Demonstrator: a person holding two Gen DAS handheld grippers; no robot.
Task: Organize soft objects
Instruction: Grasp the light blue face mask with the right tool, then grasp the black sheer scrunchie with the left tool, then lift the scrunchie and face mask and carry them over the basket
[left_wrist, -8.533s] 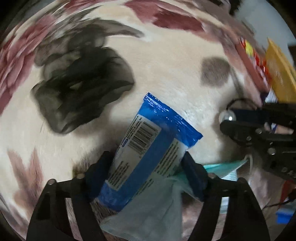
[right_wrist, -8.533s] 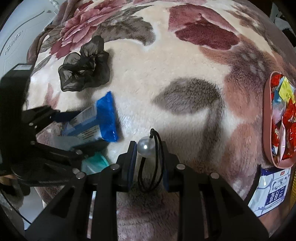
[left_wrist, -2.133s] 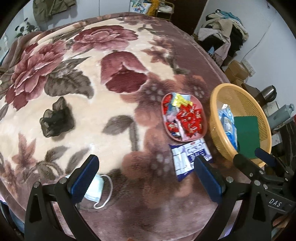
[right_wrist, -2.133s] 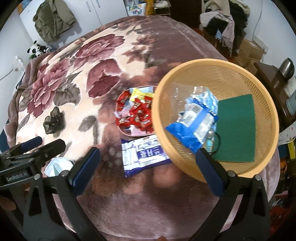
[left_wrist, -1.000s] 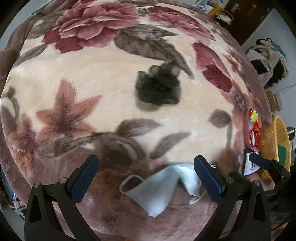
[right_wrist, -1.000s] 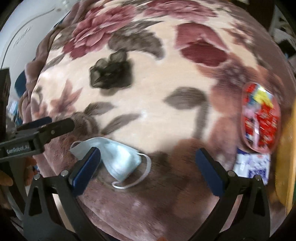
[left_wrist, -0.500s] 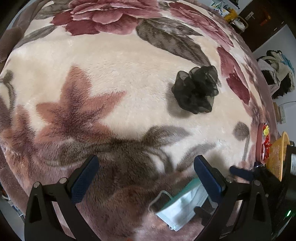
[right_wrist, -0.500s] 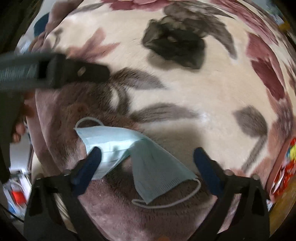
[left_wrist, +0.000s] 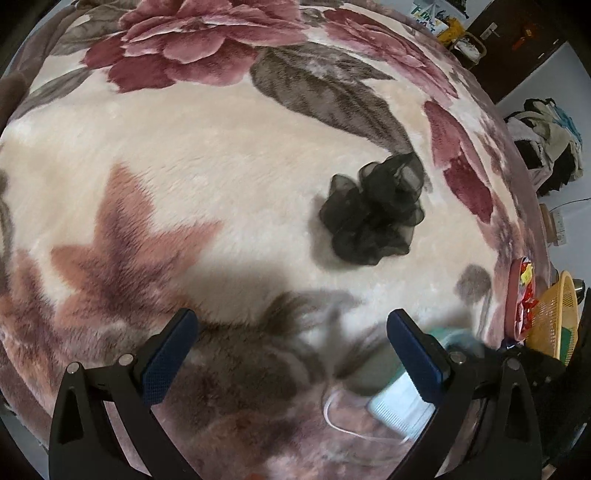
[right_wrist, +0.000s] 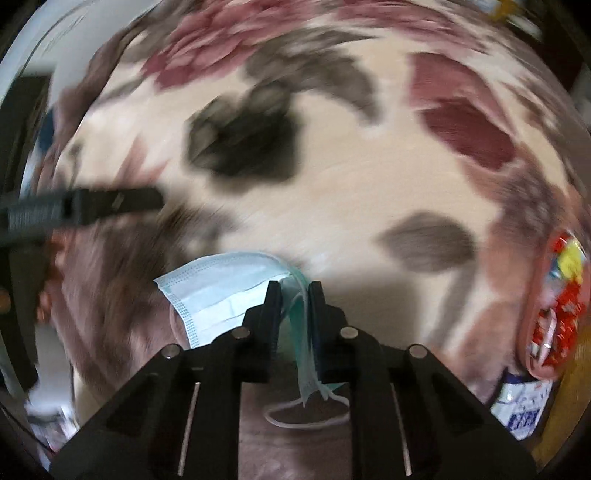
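Note:
A pale blue face mask (right_wrist: 221, 288) lies on the floral blanket (left_wrist: 221, 166) near its front edge. My right gripper (right_wrist: 295, 299) points down at it with its jaws closing. A raised fold of the mask is pinched between the pads, and an ear loop trails below. In the left wrist view the mask (left_wrist: 399, 402) shows blurred at the lower right, behind the right finger. My left gripper (left_wrist: 291, 325) hangs open over bare blanket, holding nothing. A black gauze scrunchie (left_wrist: 373, 214) lies beyond it, up and to the right, and is a blurred dark patch (right_wrist: 240, 144) in the right wrist view.
A pink tray of red sweets (right_wrist: 557, 295) sits at the blanket's right edge, with a blue and white packet (right_wrist: 521, 410) below it. A yellow mesh basket (left_wrist: 557, 314) stands beyond the tray. Piled clothes (left_wrist: 543, 140) lie off the bed at the far right.
My right gripper has gone from wide open to pinched on a fold of the mask, which is now bunched up. My left gripper has drifted closer to the scrunchie.

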